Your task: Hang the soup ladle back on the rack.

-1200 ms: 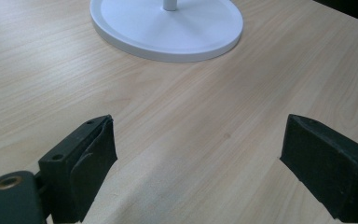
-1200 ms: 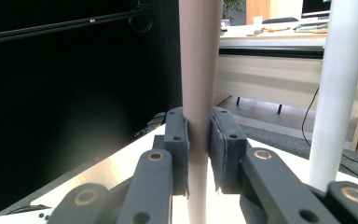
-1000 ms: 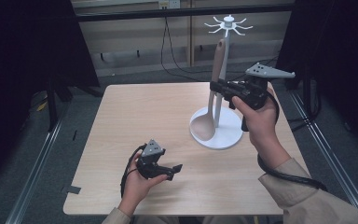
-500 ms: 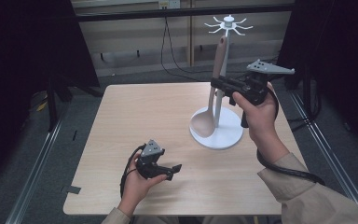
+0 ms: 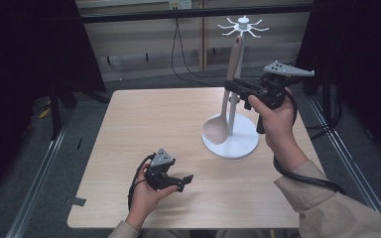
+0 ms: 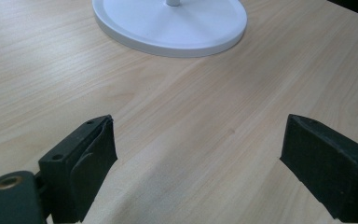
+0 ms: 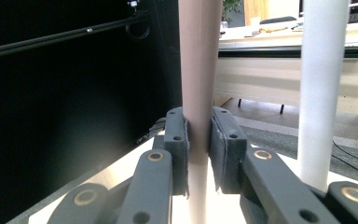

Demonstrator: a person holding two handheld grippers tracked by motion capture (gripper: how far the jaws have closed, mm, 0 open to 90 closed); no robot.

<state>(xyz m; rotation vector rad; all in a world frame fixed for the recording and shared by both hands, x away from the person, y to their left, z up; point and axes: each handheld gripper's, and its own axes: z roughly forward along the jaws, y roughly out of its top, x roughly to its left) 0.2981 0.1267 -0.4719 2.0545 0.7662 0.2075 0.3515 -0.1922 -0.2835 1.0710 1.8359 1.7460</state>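
Count: one worktop [image 5: 129, 129], two hand-held grippers, one spoon, one white stand.

Left hand-held gripper [image 5: 181, 181]: near the front edge of the worktop, well left of and nearer the person than the stand's base, jaws spread wide with nothing between them. In the left gripper view its jaws frame bare wood, with the stand's base disc ahead.

Spoon [image 5: 230, 84]: pinkish-beige, long axis near vertical with a slight tilt, bowl down and just above the base disc, handle end up toward the hook crown of the stand [image 5: 238, 106]. It sits just left of the stand's pole, close alongside it.

Right hand-held gripper [image 5: 229, 88]: raised beside the pole and level, jaws clamped narrow on the spoon's handle at about mid-length. In the right gripper view both pads [image 7: 178, 154] press the handle, pole just to the right.
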